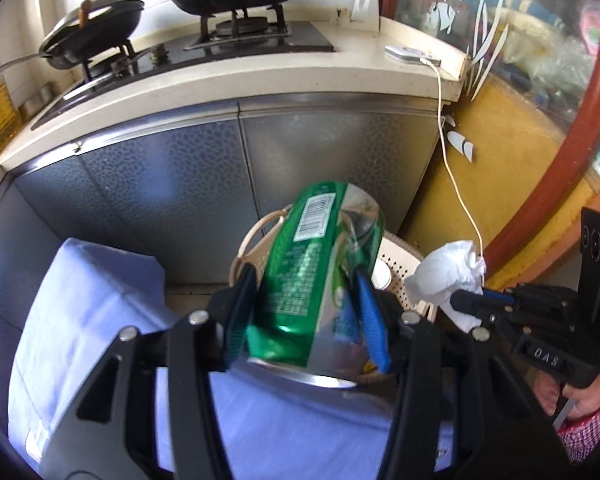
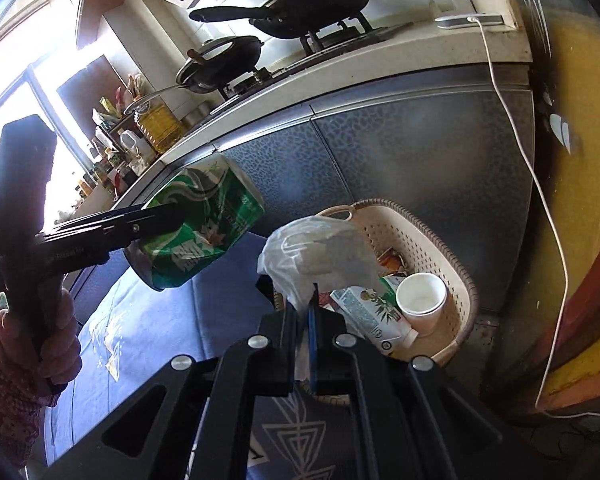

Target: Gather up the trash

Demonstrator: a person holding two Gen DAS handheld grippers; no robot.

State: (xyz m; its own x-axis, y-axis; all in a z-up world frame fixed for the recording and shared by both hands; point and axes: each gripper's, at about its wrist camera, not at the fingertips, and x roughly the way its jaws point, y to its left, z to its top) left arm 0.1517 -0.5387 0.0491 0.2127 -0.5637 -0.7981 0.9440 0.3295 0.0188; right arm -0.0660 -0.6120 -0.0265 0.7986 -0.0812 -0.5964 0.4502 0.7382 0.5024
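Trash is in both tools at once; the left gripper (image 1: 306, 312) stands about half open with its blue pads (image 1: 370, 320) pressed on the two sides of a dented green can (image 1: 316, 276), and the right gripper (image 2: 302, 320) is pinched nearly closed on a crumpled white tissue (image 2: 316, 256); both items hang in the air over a blue cloth (image 1: 80, 312) that lies below the hands. The can's long axis runs away from the left tool and tilts upward, its silver rim nearest the camera and its barcode end farthest; in the left view that far end covers part of the cream basket (image 2: 428, 240), which sits just past the edge of the cloth, at the foot of the grey cabinet front (image 1: 160, 176). From the right tool the basket lies ahead, slightly right and lower, near the tissue; already inside are a paper cup (image 2: 420, 300) and a green-and-white carton (image 2: 374, 316). My judgement is that the right hand is the nearer of the two, since its tissue hangs close to the basket's near rim while the can, seen from that side, is off to the left over the cloth; so the tissue wants a short carry forward and a release, and the can a longer swing toward the basket, tipped end-first. Farther off, pans sit on the stove (image 1: 236, 28) on the counter above, and a white cable (image 2: 540, 184) trails down beside the cabinet, near the basket's right side, where a wide swing could snag it.
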